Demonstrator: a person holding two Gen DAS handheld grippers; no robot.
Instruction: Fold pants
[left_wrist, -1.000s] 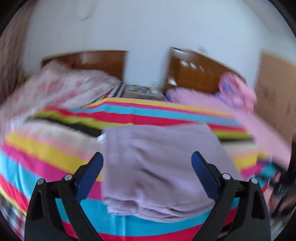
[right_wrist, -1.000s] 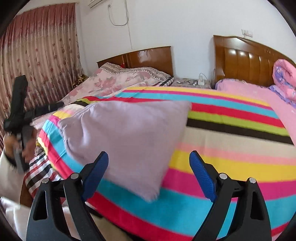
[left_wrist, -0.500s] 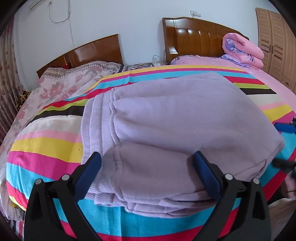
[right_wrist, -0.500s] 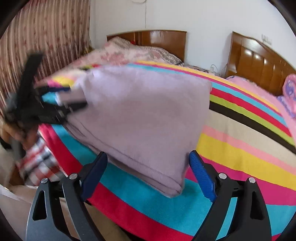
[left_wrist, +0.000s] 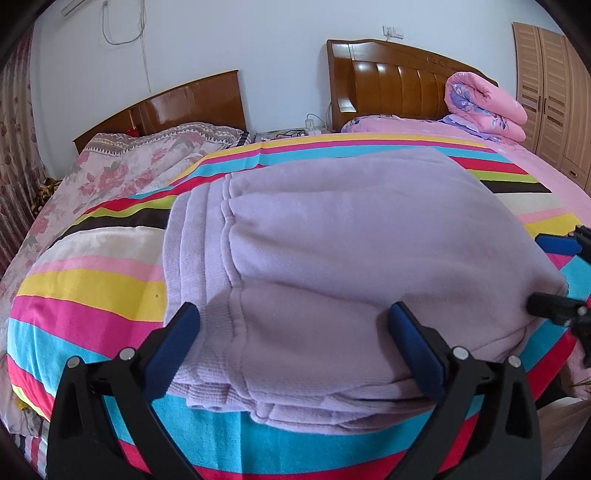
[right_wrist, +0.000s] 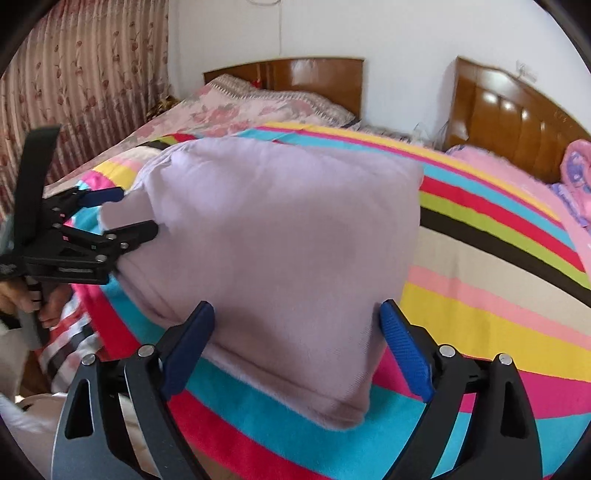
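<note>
Folded pants (left_wrist: 351, 258) on a striped bed, both tongs spread wide.

The left tongs (left_wrist: 295, 350) and right tongs (right_wrist: 295, 347) stand released, each straddling a near edge of the lilac pants without gripping. The pants lie stacked on the striped blanket (left_wrist: 92, 288). No writing is legible. Beyond the pants, a rolled pink quilt (left_wrist: 484, 107) lies by the headboard (left_wrist: 391, 85); a hand (right_wrist: 22, 299) is partly cut off.

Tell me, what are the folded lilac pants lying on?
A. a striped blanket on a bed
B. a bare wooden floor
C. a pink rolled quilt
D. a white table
A: the pants lie in a folded stack on the bright striped blanket that covers the bed, while the rolled pink quilt sits apart by the headboard.
</note>
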